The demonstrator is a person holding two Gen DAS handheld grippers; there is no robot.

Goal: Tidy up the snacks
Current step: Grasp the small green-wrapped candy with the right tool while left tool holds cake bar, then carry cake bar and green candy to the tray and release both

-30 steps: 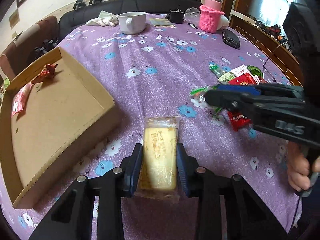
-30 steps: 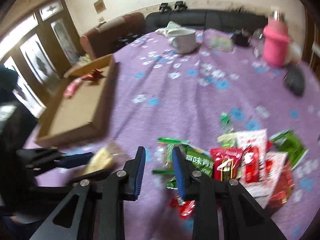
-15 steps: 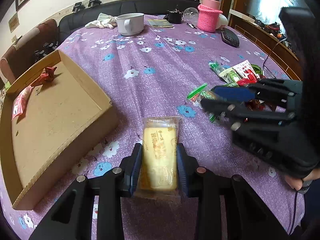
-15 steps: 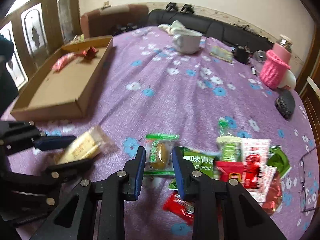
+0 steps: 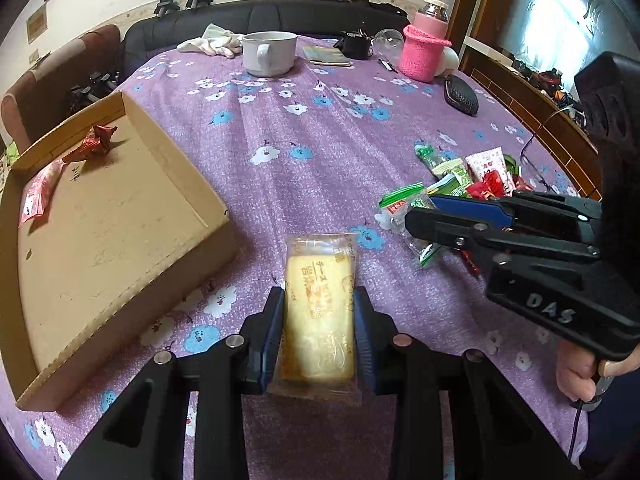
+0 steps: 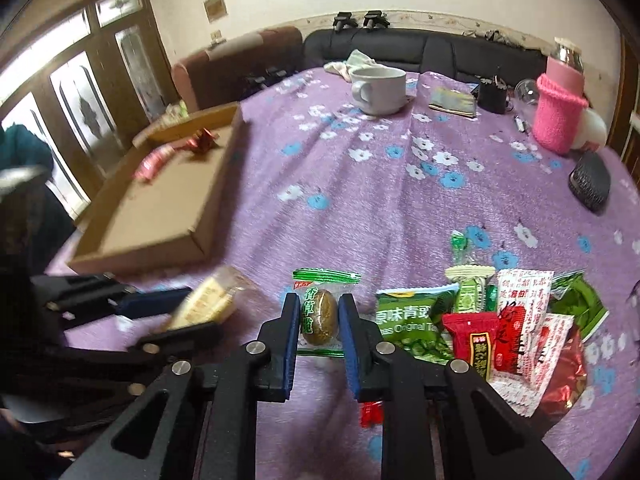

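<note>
A: Left side first. What's in the box?

B: Shallow cardboard tray [image 5: 120, 236] on the purple flowered tablecloth [image 5: 320, 168]. Two items, both at its far end: a red foil candy [image 5: 94, 142] and a pink-red wrapped snack [image 5: 38, 196] against the left wall. The floor nearer the camera is bare cardboard.

A: Left gripper?

B: Left gripper [image 5: 320, 320] clenched on a yellow cake bar in clear wrap [image 5: 320, 312], pads pressing both long sides. It's just right of the tray's near corner, not in the tray.

A: Right one?

B: Right gripper [image 6: 320, 320] has just been closing, with a green-labelled packet holding a brown egg-shaped snack [image 6: 322, 312] between the fingers. Pads are on its sides, so it's grasped.

A: Rest of the snacks?

B: Loose pile [image 6: 512, 320] right of that gripper: green pea bag, red and white sachets, foil. Uncontained, on the cloth.

A: Far end?

B: White mug [image 5: 270, 54], contents hidden. Bottle in a pink knitted sleeve [image 5: 426, 50] on the right.
</note>
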